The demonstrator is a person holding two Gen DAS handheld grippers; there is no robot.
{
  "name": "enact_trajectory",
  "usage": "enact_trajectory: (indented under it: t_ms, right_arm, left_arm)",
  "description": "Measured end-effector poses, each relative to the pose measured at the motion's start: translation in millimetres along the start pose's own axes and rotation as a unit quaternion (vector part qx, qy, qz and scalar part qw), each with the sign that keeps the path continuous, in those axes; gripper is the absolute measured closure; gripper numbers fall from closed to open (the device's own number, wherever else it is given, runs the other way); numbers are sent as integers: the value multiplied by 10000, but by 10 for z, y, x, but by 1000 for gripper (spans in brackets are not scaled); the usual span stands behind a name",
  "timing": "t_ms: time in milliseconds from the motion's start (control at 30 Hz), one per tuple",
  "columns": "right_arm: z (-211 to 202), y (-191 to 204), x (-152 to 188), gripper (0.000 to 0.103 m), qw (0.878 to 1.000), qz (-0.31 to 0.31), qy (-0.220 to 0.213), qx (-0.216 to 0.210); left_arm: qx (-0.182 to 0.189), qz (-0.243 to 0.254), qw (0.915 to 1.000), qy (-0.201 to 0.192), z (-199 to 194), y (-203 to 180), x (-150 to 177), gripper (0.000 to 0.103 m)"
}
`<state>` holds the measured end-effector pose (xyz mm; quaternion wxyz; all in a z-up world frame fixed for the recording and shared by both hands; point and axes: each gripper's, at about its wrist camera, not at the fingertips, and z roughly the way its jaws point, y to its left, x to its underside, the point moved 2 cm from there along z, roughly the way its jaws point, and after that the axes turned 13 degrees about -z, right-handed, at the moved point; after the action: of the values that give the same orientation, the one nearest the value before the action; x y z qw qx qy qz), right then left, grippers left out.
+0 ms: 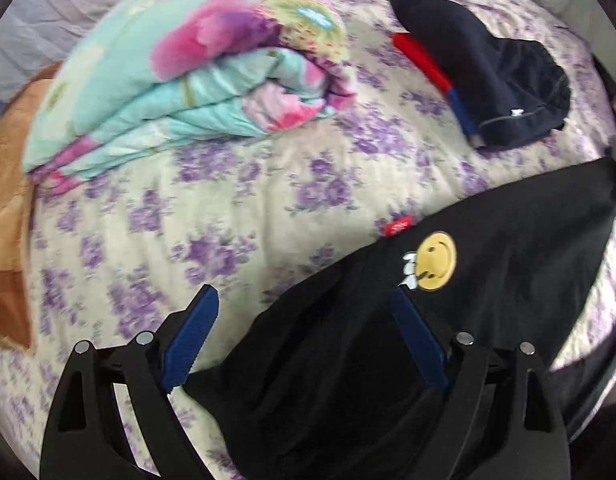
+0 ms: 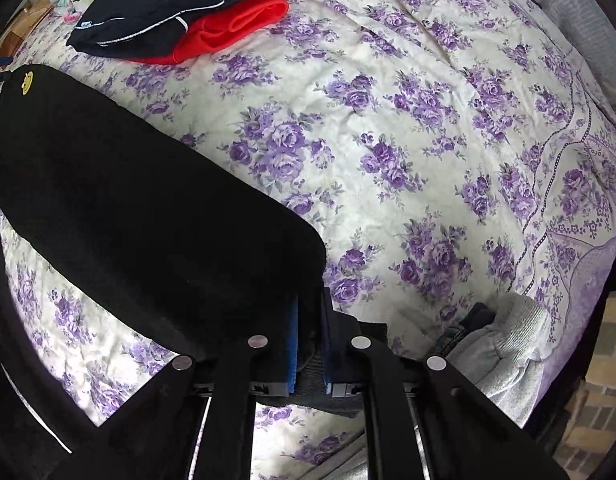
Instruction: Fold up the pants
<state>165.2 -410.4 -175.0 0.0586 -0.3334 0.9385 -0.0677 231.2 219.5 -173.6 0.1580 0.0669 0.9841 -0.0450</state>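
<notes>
Pinching the near end of the black pants (image 2: 148, 208), the right gripper (image 2: 309, 344) has its blue pads pressed together on a fold of the dark cloth, at about 6 o'clock in the right wrist view. That grip looks meant to anchor one end so the cloth stays stretched, running away toward 10 o'clock across the bed (image 2: 387, 120).

Over the other end, the left gripper (image 1: 304, 328) stands spread wide, nothing between its pads: one blue finger sits above the floral sheet at 7 o'clock, the other above the black cloth near the yellow smiley patch (image 1: 435, 260). I judge it is lining up to take this end, so both ends can be lifted and brought together for a fold.

The pants themselves lie flat on the bed, a long dark band from the right gripper to the left one, a small red tag (image 1: 395, 227) at their edge.

Beside the right gripper at 4 o'clock, a grey ribbed cuff (image 2: 507, 332) shows, likely a sleeve.

Farther off, a pile of dark clothes (image 1: 495, 80) rests on a red garment (image 1: 419, 60) at 1 o'clock in the left view, probably pieces already folded. A rolled floral quilt (image 1: 188, 72) sits at 11 o'clock. No containers are in sight.
</notes>
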Motion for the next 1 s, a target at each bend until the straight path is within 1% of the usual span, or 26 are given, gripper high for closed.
enact_trajectory:
  t_ms: [33,100,167,233,300,333,367,500,533,567,633,667,700,733,833,900,1000]
  right_arm:
    - [15,9,18,93,10000,38,32,26]
    - [19,35,27,93,9998,111,99,92]
    - [27,61,24,93,9996,164,171,158]
    - [29,83,11,93,9992,194,227,251]
    - [23,122,4,93,9989,226,293,304]
    - [40,125,-12,93,9986,200,341,354]
    - [37,145,-14,93,9983,178,388,409]
    - [2,170,-37,93,9971,245,450,565]
    - [-10,171,-45,93,9967,289,445,619]
    - [-16,174,-52,93,9962,326,440,671]
    - [-14,196,-65,93,9952,368,452,789]
    - [-9,217,-67,93,9946,379,478,840]
    - [-7,242,-66,93,9942,392,497,869]
    - [-7,267,-63,93,9939,402,509,888]
    - [-44,337,-55,93,9929,478,479,981]
    - [-81,360,-50,93,9920,562,424,1050]
    - [-141,389,-36,93,9904,647,337,1171]
  left_arm:
    - [227,112,9995,182,52,-20,4,17]
    - [474,409,9971,428,133,-89,61,17]
    - [529,623,9950,580,216,-106,89,17]
    - [561,608,9944,659,295,-69,76,17]
    - [694,516,9936,726,355,-23,55,18]
    - [752,501,9931,744,377,-10,50,22]
    - [786,518,9925,776,395,1,55,24]
    - [863,708,9897,898,451,-4,51,25]
    - [780,775,9897,917,477,-15,48,35]
    - [698,811,9895,976,500,-9,44,55]
    - [633,897,9885,1036,517,-57,60,70]
    - [541,1059,9883,953,490,-136,88,78]
    - [448,1218,9876,879,457,-203,119,82]
    - [291,1382,9869,785,419,-272,156,84]
    - [-26,1616,9851,582,347,-390,227,88]
    - [-132,1665,9849,449,301,-432,257,89]
    - [-231,1607,9865,234,208,-436,284,89]
